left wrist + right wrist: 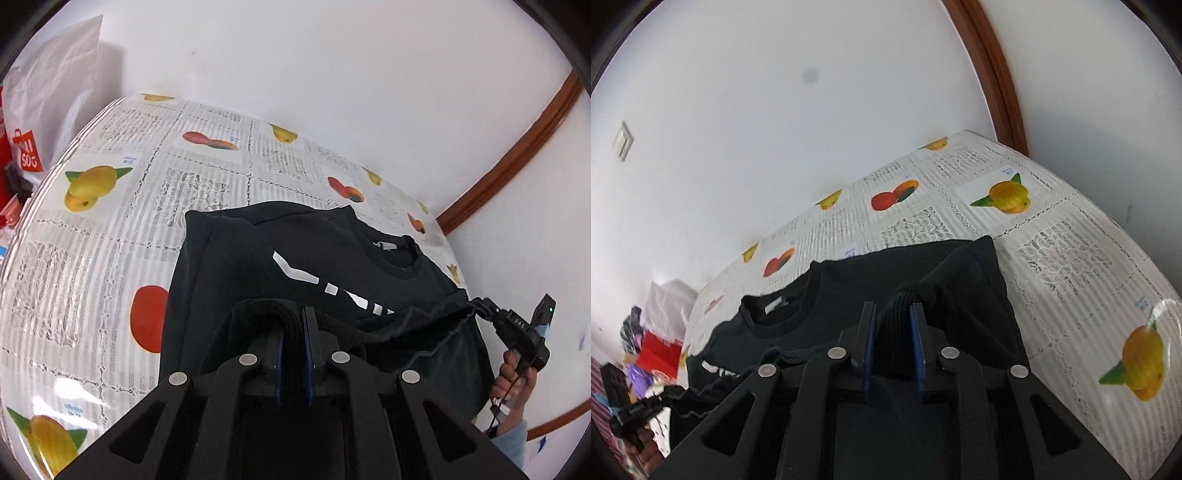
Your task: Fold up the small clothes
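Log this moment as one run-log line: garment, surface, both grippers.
garment: black sweatshirt, hem lifted | surface: fruit-print tablecloth | left gripper: shut on ribbed hem | right gripper: ribbed hem between fingers, grip unclear

Table in white fruit-print lace cloth, black sweatshirt lying on it, hem lifted.

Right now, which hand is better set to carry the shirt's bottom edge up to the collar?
Probably left: the left gripper pinches the shirt's hem tightly, while the right gripper holds it with wider jaws.
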A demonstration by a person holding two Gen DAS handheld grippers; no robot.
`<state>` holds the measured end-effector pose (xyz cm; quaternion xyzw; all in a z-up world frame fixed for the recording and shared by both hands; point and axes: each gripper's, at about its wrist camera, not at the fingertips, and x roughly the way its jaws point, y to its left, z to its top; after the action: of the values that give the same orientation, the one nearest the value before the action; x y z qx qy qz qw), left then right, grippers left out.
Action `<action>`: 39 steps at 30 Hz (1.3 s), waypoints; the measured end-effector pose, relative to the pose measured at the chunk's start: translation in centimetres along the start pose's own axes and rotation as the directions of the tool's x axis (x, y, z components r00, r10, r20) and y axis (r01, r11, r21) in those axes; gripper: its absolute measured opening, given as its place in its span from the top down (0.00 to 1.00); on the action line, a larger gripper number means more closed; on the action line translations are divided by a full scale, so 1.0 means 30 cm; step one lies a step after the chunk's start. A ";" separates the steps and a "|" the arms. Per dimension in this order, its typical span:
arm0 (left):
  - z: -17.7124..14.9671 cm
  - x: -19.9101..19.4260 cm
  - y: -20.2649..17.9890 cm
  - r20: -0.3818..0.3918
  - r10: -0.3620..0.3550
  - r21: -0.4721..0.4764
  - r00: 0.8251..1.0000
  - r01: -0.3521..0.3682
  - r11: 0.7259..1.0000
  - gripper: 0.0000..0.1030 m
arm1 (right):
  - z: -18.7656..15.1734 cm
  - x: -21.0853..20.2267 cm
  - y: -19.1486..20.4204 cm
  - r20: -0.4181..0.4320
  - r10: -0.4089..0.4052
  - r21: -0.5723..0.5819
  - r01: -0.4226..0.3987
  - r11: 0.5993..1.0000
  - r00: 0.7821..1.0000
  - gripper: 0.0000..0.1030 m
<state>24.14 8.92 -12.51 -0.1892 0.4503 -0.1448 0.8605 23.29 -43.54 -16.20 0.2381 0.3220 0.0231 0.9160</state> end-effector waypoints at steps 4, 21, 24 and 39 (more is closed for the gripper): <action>-0.017 -0.028 -0.001 0.023 -0.017 0.051 1.000 0.016 0.999 0.83 | -0.001 -0.038 0.053 0.043 -0.037 -0.150 0.043 0.988 0.998 0.60; 0.016 0.024 -0.019 0.100 0.150 0.222 0.984 -0.169 0.960 0.36 | -0.019 0.135 0.086 -0.042 -0.175 -0.372 0.147 0.917 0.984 0.50; 0.046 0.076 -0.036 0.084 0.162 0.276 0.983 -0.179 0.944 0.39 | 0.002 0.171 0.088 -0.057 -0.165 -0.382 0.132 0.915 0.985 0.47; 0.086 0.175 -0.004 0.075 0.200 0.213 0.977 -0.211 0.954 0.93 | 0.073 0.195 0.064 -0.017 -0.147 -0.356 0.132 0.925 0.989 0.92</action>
<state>29.17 7.13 -14.88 -0.0486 0.4257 -0.0984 0.8982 29.46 -41.63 -17.24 0.0451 0.3483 0.0206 0.9361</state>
